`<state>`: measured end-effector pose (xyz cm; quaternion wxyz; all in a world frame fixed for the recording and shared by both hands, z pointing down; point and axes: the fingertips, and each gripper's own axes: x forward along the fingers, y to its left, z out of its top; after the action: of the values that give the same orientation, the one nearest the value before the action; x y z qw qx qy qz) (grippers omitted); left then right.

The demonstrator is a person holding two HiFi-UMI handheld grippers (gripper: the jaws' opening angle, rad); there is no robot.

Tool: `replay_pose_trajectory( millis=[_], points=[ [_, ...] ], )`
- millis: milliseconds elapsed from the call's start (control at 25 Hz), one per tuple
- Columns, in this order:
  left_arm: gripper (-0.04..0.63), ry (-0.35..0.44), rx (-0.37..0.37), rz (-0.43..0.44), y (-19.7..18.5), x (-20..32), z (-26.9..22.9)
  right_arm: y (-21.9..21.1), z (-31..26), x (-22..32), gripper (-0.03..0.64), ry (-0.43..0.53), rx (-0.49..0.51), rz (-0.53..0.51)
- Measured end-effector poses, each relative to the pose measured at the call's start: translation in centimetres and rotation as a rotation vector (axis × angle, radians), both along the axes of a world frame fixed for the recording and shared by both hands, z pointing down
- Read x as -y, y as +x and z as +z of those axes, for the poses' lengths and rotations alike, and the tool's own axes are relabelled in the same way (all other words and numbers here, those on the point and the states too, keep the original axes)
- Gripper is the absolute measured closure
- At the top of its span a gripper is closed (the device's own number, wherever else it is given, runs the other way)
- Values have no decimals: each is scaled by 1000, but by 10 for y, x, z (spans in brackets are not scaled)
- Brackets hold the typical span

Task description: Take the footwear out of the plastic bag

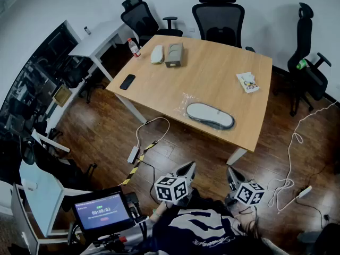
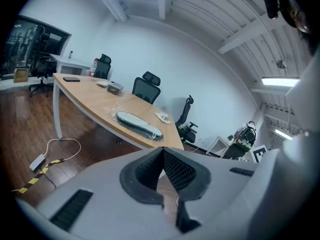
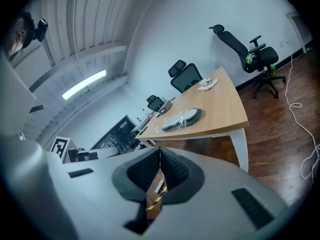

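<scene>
Floor (image 1: 175, 153) of dark wood lies between the person and the surface (image 1: 212, 73), so both grippers are well apart from the work. The surface is a pale wooden table. It stands ahead of the person, with one corner and its leg on the near right.

The footwear (image 1: 209, 115) lies flat close to the near edge of the surface. It is a grey-topped, dark-soled piece inside a clear bag (image 1: 185, 104). In the head view its long axis runs from upper left to lower right, roughly along that near edge and so crosswise to the person's reach. The loose, crinkled plastic gathers at the left end, which I judge to be the bag's mouth, though the frames do not settle that.

The left gripper (image 1: 188, 169) and right gripper (image 1: 231, 175) hang low over the floor and point toward the surface. Each has its jaws closed together, with nothing between the pads. The footwear sits straight ahead, about midway between them. Its left end and the loose plastic face the left gripper, and its right end faces the right gripper, so neither is clearly nearer. Both must first travel forward and up to the edge.
</scene>
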<state>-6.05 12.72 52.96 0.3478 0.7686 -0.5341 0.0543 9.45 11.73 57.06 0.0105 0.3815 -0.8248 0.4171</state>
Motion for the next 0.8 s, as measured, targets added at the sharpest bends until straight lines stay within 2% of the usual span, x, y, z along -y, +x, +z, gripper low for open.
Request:
replay_pose_trajectory(
  millis=[200,240,360,600,800],
  points=[
    [594,-7,30,-33,-11,8,7,5,8,11,618,-24,5,-1],
    [594,-6,30,-47,-15,8,7,6,10,10,596,-26,3,-3],
    [594,2,38,-87,-30,17,6,6,11,13,589,-30,-3,-3],
    [594,-24,61,-134,-79,97,29,-5,27,80,588,-55,-4,35],
    [594,-43,81,-89,-108,163,36,-16,26,129,577,-80,-36,96]
  ],
)
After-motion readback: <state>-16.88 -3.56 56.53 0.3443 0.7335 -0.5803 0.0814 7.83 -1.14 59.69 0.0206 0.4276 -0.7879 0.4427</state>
